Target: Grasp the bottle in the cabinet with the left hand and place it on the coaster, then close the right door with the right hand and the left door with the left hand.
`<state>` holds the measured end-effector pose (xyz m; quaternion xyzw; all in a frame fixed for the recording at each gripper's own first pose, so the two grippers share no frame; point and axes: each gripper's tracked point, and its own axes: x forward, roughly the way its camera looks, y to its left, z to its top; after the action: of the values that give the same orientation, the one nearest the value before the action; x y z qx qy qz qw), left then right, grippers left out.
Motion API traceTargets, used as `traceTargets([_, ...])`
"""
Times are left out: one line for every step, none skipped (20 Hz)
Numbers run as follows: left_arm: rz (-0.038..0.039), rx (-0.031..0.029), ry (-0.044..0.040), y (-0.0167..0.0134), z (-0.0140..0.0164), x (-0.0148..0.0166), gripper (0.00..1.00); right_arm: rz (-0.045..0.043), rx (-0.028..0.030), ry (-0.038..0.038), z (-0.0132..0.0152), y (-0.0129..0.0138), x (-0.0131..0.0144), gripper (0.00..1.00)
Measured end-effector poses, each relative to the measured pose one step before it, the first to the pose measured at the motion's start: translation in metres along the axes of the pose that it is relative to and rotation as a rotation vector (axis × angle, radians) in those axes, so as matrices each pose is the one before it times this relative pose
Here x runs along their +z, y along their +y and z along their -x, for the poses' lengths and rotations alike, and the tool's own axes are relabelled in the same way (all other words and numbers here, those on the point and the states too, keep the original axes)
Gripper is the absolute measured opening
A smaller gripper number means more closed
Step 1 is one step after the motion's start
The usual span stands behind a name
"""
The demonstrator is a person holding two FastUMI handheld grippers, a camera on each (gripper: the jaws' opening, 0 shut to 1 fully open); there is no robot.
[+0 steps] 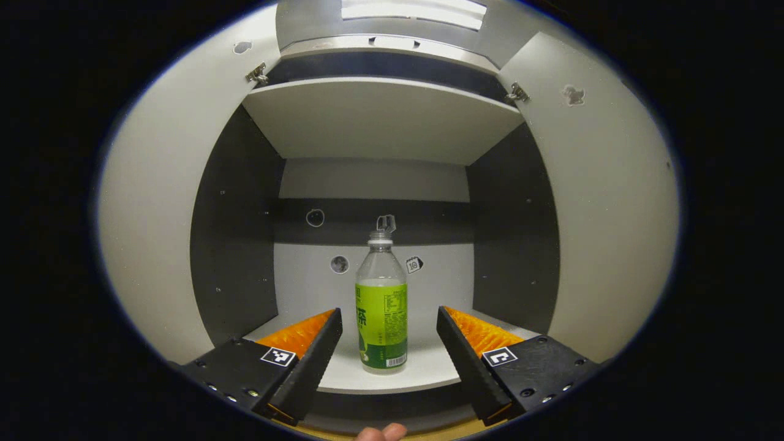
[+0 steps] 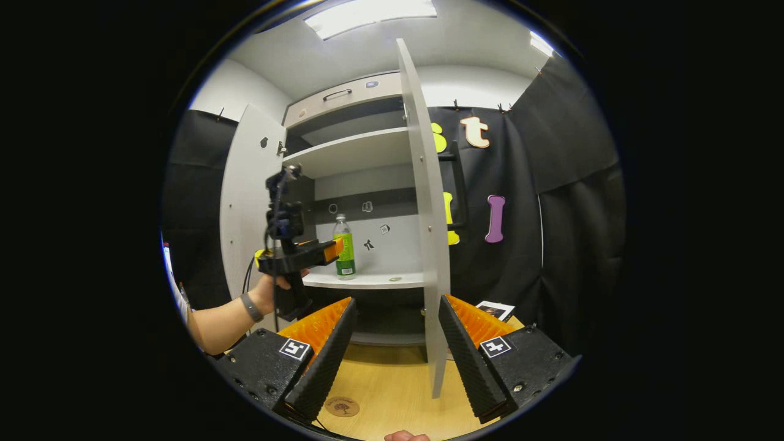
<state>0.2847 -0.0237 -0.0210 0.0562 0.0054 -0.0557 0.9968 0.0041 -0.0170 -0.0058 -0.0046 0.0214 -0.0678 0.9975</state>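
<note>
A clear bottle (image 1: 381, 306) with a green label and white cap stands upright on the cabinet's lower shelf (image 1: 404, 373). My left gripper (image 1: 388, 318) is open, its fingers on either side of the bottle and a little in front of it, not touching. In the right gripper view the bottle (image 2: 345, 246) stands on the shelf with the left gripper (image 2: 334, 249), held by a hand, just before it. My right gripper (image 2: 397, 312) is open and holds nothing, low over the wooden table (image 2: 392, 392). A round brown coaster (image 2: 342, 406) lies on the table. Both doors stand open: left door (image 2: 245, 202), right door (image 2: 422, 208).
An upper shelf (image 1: 380, 116) spans the cabinet above the bottle. The right door's edge (image 2: 436, 343) hangs between my right fingers, farther off. A small card (image 2: 495, 310) lies on the table to the right. Black cloth walls close in the booth.
</note>
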Motion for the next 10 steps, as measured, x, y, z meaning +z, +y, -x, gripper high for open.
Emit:
traceTargets([-0.01030,0.00518,0.00785,0.00331,-0.01284,-0.00622,0.94,0.00084,-0.00983,-0.00131,-0.00078,-0.00289,0.00100,0.83])
traceTargets([-0.01267,0.00311,0.00999,0.00143,-0.00972,-0.00508,0.95,0.00173,-0.01186,-0.00169,-0.00056,-0.00397,-0.00045,0.83])
traceTargets([-0.00895,0.00319,0.00102,0.00132,-0.00932,-0.00376,0.95,0.00106,-0.01108,0.00198,-0.00096,-0.00249,-0.00075,0.83])
traceTargets([-0.00388,-0.00102,0.00165,0.00013,-0.00723,-0.00228,0.95,-0.00139,-0.00895,0.00698,-0.00170,-0.00219,-0.00232,0.83])
traceTargets([-0.00229,0.00069,0.00116,0.00113,-0.00666,-0.00132,0.95,-0.00360,-0.00648,0.00545,-0.00121,-0.00178,-0.00129,0.83])
traceTargets([0.00128,0.00297,0.00133,0.00147,-0.00561,-0.00125,0.95,-0.00372,-0.00578,0.00338,-0.00073,-0.00205,-0.00123,0.83])
traceTargets([0.00503,-0.00170,0.00009,0.00063,-0.00451,-0.00130,0.95,-0.00149,-0.00563,0.00108,-0.00072,-0.00130,0.00018,0.83])
traceTargets([0.00277,0.00013,0.00301,0.00009,-0.00500,0.00001,0.95,0.00012,-0.00554,0.00026,-0.00226,-0.00172,0.00004,0.83])
traceTargets([0.00033,0.00498,0.00351,0.00208,-0.00515,-0.00055,0.95,0.00158,-0.00373,-0.00327,-0.00117,-0.00123,0.00140,0.83])
traceTargets([0.00126,0.00598,0.00131,0.00201,-0.00451,0.00078,0.96,0.00216,-0.00422,-0.00411,-0.00036,-0.00091,0.00102,0.83])
